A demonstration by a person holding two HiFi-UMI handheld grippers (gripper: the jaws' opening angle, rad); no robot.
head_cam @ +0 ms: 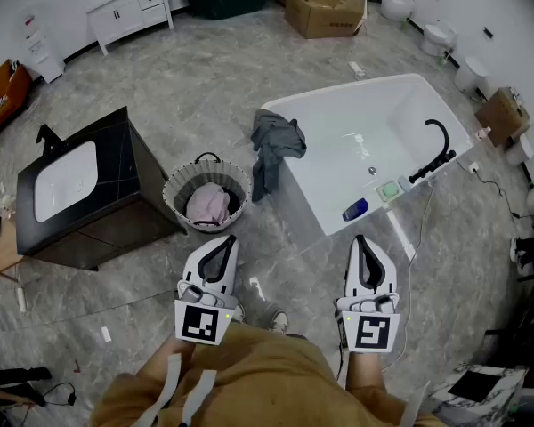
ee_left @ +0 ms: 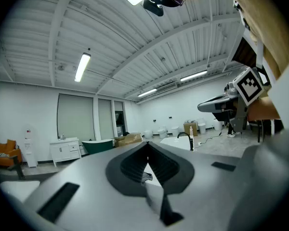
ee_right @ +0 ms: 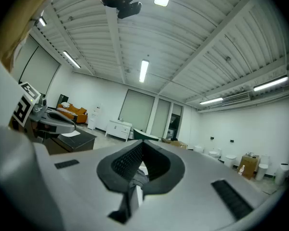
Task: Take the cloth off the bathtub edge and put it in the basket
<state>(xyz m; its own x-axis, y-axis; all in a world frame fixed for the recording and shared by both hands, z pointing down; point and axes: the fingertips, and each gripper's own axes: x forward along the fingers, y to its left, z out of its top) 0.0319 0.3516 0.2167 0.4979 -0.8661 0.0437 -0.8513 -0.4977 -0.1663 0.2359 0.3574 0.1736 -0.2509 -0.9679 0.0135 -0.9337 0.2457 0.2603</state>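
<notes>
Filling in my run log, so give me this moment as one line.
stage: not started | grey cloth: draped on bathtub edge | basket: holds pink cloth | left tongs: shut, empty | right tongs: shut, empty

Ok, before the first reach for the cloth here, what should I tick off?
1. Crumpled grey cloth draped over the white bathtub edge: ok.
2. Round woven basket upright beside the tub: ok; a pink cloth already lies inside.
3. Left tool empty: ok.
4. Right tool empty: ok.
5. Jaws apart for a grasp: not ok, both tools are shut.
6. A tool at the grey cloth: not ok, both are held back near the person's body.
</notes>
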